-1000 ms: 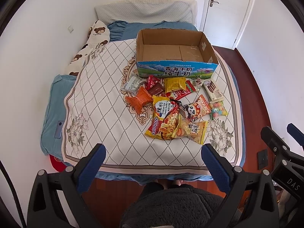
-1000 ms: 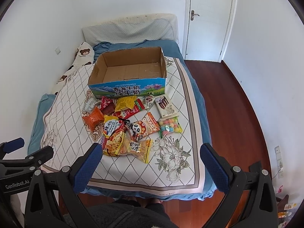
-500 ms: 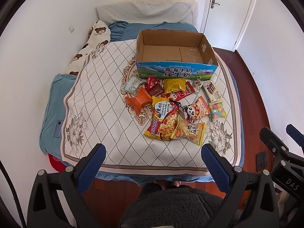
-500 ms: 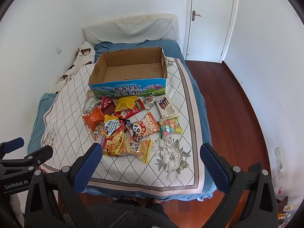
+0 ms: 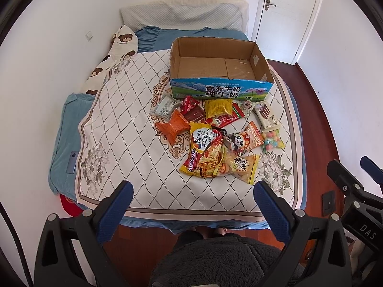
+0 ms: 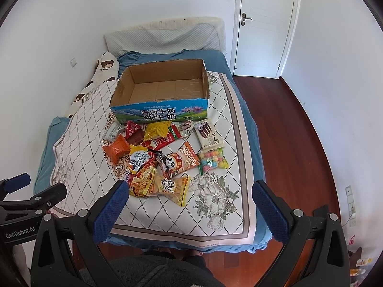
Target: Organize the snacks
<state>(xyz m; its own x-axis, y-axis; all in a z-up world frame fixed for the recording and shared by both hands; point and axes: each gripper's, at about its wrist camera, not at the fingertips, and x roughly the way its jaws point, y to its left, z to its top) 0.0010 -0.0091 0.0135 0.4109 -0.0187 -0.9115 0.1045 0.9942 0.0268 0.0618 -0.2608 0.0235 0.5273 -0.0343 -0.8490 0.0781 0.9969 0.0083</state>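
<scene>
- Bedroom setup: bed (image 5: 112,129) with a diamond-pattern cover is filling the middle of the left wrist view, white walls around it, door at upper right, red-brown floor showing along the right and bottom.
- Left wrist view: cardboard box (image 5: 221,88) is sitting open and empty in the upper centre; snacks are lying loose in a cluster just below its front wall.
- Nearest the camera: noodle packet (image 5: 203,155) and yellow chip bag (image 5: 241,167), overlapping. Panda packet (image 5: 244,138) and candy bag (image 5: 273,140) are lying right of them, orange packet (image 5: 173,126) to the left.
- Left gripper (image 5: 191,193) is hanging wide apart at the bottom of the frame, holding nothing, well short of the pile.
- Right wrist view: same box (image 6: 160,114) is sitting upper centre, wafer box (image 6: 209,134) just below its right corner, candy bag (image 6: 213,161) below that.
- Right gripper (image 6: 189,193) is also spread wide and carrying nothing; chip bag (image 6: 172,189) is showing between its fingers but far off.
- Step, as I'm reading it: nothing packed so far, pre-reach for the first pick.
- Next move is calling for reaching forward and down onto a near packet, pinching it, and lifting it over the box's front wall.
- Room: left half of the cover is lying bare, good for approach. Wafer box and candy bag are sitting closest to the bed's right edge; I'd avoid nudging them outward.
</scene>
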